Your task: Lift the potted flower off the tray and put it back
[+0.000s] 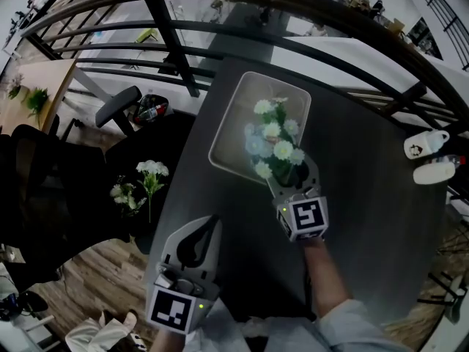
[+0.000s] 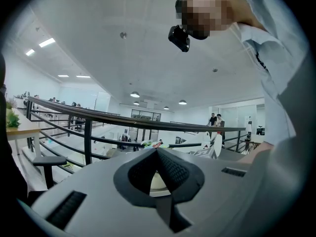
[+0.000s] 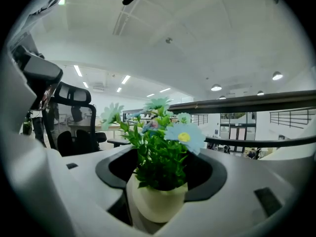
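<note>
The potted flower (image 1: 272, 141) sits at the 5 o'clock corner of the pale tray (image 1: 234, 134), which lies toward 12 o'clock on the dark surface (image 1: 366, 218). From the head view the blooms hide the pot's base, so I cannot tell whether it stands fully inside the rim. The right gripper (image 1: 292, 176) reaches in from 6 o'clock with its jaws apart on either side of the cream pot (image 3: 158, 201). In the right gripper view there is dark space between the pot and the pads, which do not press on it. The left gripper (image 1: 209, 226) is near the surface's edge at 7 o'clock of the tray, well apart from it. Its jaws are closed together with nothing between them. Two white objects (image 1: 425, 147) lie at the surface's 3 o'clock edge.
</note>
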Tool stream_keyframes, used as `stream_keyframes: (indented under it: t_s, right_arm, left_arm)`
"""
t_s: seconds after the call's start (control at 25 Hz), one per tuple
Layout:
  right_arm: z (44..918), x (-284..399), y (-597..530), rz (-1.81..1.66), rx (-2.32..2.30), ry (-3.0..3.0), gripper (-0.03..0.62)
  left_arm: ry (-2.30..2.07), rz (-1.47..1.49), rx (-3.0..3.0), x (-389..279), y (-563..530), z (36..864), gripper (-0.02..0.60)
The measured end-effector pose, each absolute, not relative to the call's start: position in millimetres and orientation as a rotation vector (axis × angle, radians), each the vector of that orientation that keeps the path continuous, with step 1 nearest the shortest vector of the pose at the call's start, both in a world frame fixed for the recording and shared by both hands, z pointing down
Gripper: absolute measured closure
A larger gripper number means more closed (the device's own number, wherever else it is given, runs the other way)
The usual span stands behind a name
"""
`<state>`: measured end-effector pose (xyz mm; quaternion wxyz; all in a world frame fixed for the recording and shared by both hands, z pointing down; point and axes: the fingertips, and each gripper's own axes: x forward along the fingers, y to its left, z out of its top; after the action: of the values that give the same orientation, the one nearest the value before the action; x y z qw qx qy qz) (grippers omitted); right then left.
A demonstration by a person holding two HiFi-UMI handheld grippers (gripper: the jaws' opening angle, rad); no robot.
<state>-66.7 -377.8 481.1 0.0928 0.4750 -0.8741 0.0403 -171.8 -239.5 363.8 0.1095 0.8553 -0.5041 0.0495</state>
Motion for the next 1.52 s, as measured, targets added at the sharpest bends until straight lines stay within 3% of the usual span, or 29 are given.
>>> stream_keyframes:
  t_s: [0.28, 0.96, 1.04, 1.4, 1.52]
  right_arm:
    - [477, -58, -365, 0.174, 1.425, -2.585, 0.287]
    - [429, -6, -316, 0.137, 1.553, -2.536, 0.301]
    - [419, -1, -307, 0.123, 1.574, -2.536, 0.328]
    - [373, 21, -263, 0.105, 1.652, -2.580, 0.560]
    - [359, 28, -249, 0.126, 1.672, -2.585, 0.589]
  left_arm:
    - [-1.476, 0.127, 2.540, -167, -231, 353, 0.581]
    - [-1.459, 0.054, 2.641, -139, -199, 314, 0.581]
    - [-1.455, 0.043, 2.659, -135, -194, 309, 0.583]
    - [-1.451, 0.009, 2.697, -120, -174, 295, 0.581]
    - [-1.451, -0.005, 2.711, -114, -168, 289, 0.583]
